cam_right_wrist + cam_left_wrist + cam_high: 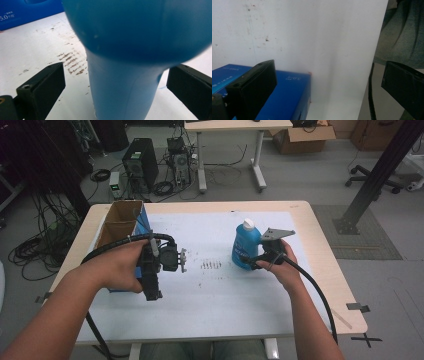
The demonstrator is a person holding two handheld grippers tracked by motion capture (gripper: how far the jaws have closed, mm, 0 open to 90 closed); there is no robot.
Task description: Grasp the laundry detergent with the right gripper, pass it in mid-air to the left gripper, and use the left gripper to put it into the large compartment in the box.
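Blue plastic bottle with white cap [245, 246] stands upright on the white sheet covering the table [225, 305], right of centre, just right of a patch of brown scuff marks [211, 265]. Right tool [256, 261] sits at the bottle's lower right side, held by the person's right hand [280, 267]; in the right gripper view the bottle [125, 75] stands between the two black jaws, which are spread wide, gaps visible on both sides, not clamping it. Left tool [181, 260] is held in the left hand [120, 267] above the table left of centre, well apart from the bottle; in the left gripper view its jaws are wide apart, holding nothing, with a blue printed cardboard box [284, 97] below them near the sheet's edge. High view shows that open-topped box [122, 225] at the table's left side, brown inside, partly hidden by the left hand.
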